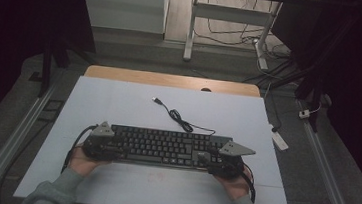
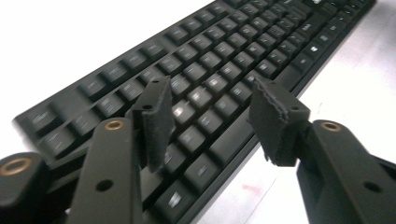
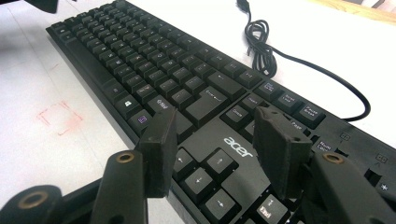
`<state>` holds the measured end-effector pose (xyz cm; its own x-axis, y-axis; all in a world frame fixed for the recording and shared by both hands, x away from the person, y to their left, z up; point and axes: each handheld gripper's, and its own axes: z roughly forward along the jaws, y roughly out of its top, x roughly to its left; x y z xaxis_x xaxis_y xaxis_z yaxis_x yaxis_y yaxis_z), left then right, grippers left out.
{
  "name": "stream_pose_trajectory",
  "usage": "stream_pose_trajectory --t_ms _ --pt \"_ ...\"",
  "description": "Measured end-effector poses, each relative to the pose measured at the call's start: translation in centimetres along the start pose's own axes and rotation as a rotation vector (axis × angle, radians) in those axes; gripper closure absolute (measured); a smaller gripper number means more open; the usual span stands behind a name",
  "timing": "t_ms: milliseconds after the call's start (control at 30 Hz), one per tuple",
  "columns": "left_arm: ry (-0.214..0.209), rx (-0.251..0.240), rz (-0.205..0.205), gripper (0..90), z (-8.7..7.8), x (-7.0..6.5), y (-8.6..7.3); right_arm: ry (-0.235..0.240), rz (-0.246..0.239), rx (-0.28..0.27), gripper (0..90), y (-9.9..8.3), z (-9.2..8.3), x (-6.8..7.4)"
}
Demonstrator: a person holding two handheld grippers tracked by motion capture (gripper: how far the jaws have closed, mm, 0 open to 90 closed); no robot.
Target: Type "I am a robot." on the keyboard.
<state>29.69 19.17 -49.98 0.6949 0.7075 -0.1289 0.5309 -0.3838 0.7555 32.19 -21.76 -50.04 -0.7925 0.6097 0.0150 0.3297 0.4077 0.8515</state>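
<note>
Acer keyboard (image 1: 164,147) at lower centre looks rigid, light, long with a trailing USB cable (image 1: 180,118); best gripped at both short ends, left tongs (image 2: 210,116) and right tongs (image 3: 212,140) gaping over keys, holding nothing.

A white sheet (image 1: 118,106) covers most of a light wooden table (image 1: 171,80), whose bare far edge shows as a narrow strip. The floor (image 1: 7,115) around it is grey and looks carpeted. Metal rails (image 1: 12,141) run along the floor on the left and right of the table. At the far side stands a white cabinet (image 1: 123,6) on the left, and right of it a white desk frame (image 1: 190,32) with loose cables (image 1: 235,34) lying on a paler floor. Both sides of the room sink into darkness; light falls mainly on the table.
</note>
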Motion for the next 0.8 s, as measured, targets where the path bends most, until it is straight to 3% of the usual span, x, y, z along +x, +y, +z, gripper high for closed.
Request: stream_pose_trajectory --t_ms 233,300,467,800 --pt "-0.048 0.021 0.04 66.0 1.3 -0.8 1.1 0.0 0.003 -0.001 49.7 -0.1 -0.2 -0.1" --pt "-0.06 0.041 0.069 72.7 1.6 -1.1 1.0 -0.001 0.001 0.005 49.7 -0.2 -0.3 -0.1" --pt "-0.082 0.045 0.074 88.7 1.7 -1.1 1.0 -0.005 0.005 0.004 49.7 -0.3 -0.5 -0.1" --pt "-0.1 0.085 0.104 89.0 2.9 -1.8 1.0 -0.011 0.008 0.006 49.7 -0.6 -0.8 -0.2"
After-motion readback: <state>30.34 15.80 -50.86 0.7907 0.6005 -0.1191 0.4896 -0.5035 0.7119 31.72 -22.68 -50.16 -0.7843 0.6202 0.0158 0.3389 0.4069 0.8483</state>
